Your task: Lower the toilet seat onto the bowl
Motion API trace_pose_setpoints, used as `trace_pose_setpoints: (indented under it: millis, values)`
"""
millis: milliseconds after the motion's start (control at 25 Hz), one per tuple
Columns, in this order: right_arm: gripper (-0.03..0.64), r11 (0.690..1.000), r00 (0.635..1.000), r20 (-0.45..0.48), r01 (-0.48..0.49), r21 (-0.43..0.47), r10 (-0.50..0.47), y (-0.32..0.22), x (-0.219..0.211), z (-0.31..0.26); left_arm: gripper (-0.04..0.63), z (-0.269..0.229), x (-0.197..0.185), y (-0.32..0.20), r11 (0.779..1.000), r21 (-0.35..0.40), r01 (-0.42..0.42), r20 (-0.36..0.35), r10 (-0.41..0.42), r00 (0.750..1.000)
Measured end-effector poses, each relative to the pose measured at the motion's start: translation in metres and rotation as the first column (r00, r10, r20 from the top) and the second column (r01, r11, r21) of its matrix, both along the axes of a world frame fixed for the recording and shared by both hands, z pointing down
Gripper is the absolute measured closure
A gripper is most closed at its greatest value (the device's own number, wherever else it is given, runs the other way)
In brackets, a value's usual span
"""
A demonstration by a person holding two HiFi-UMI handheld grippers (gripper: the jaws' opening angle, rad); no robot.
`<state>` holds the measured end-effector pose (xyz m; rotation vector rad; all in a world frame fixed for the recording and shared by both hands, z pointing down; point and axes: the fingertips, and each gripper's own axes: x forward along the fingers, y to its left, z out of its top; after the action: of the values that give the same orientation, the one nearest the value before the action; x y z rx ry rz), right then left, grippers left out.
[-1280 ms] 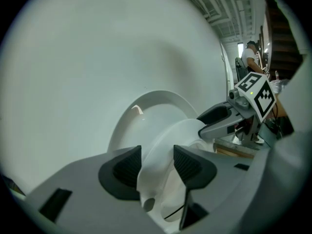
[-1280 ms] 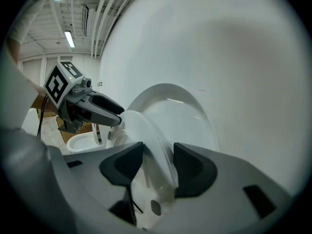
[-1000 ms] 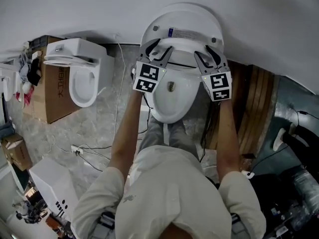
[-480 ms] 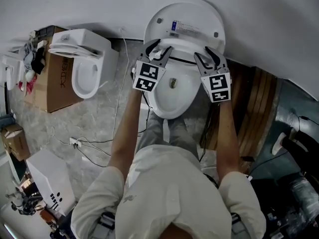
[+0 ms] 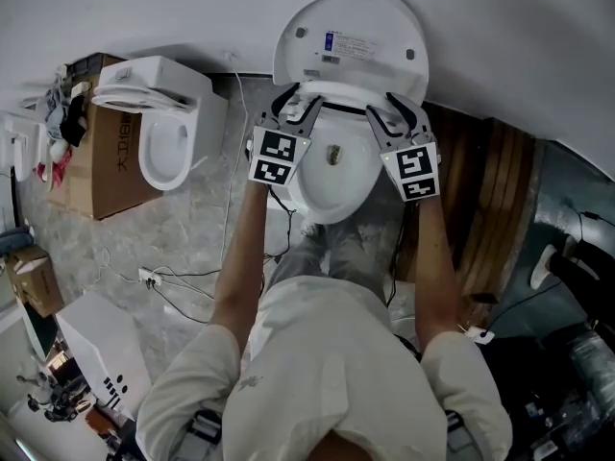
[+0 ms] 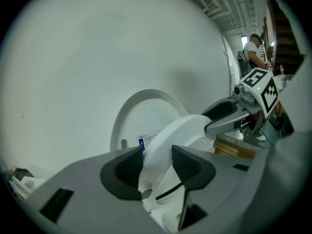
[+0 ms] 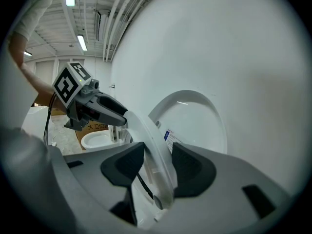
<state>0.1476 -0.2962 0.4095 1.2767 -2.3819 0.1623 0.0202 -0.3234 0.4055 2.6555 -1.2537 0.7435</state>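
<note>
The white toilet seat [image 5: 341, 90] stands tilted partway between the raised lid [image 5: 351, 32] and the bowl [image 5: 332, 176]. My left gripper [image 5: 296, 101] is shut on the seat's left side and my right gripper [image 5: 394, 106] on its right side. In the left gripper view the seat rim [image 6: 180, 130] runs between the dark pads of my left gripper [image 6: 156, 165], with the lid [image 6: 141, 116] behind. In the right gripper view the seat [image 7: 148, 135] passes between the pads of my right gripper [image 7: 158, 165], with the lid [image 7: 195, 121] against the wall.
A second white toilet [image 5: 159, 133] stands to the left beside a cardboard box [image 5: 101, 176]. Cables [image 5: 183, 291] trail over the stone floor. Wooden boards [image 5: 490, 209] lie right of the bowl. The white wall is directly behind the lid.
Both grippers have drawn the seat forward and a little away from the upright lid. The gap between seat and lid has widened.
</note>
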Motion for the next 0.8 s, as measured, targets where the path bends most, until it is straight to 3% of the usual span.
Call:
trace_pose_setpoints:
  millis: [800]
  values:
    - [0.414,0.998,0.998,-0.056,-0.031,-0.059,0.027,0.077,-0.021,0.018,0.393,0.017,-0.021,0.078,0.996,-0.044,-0.080,-0.011,0.080,0.997]
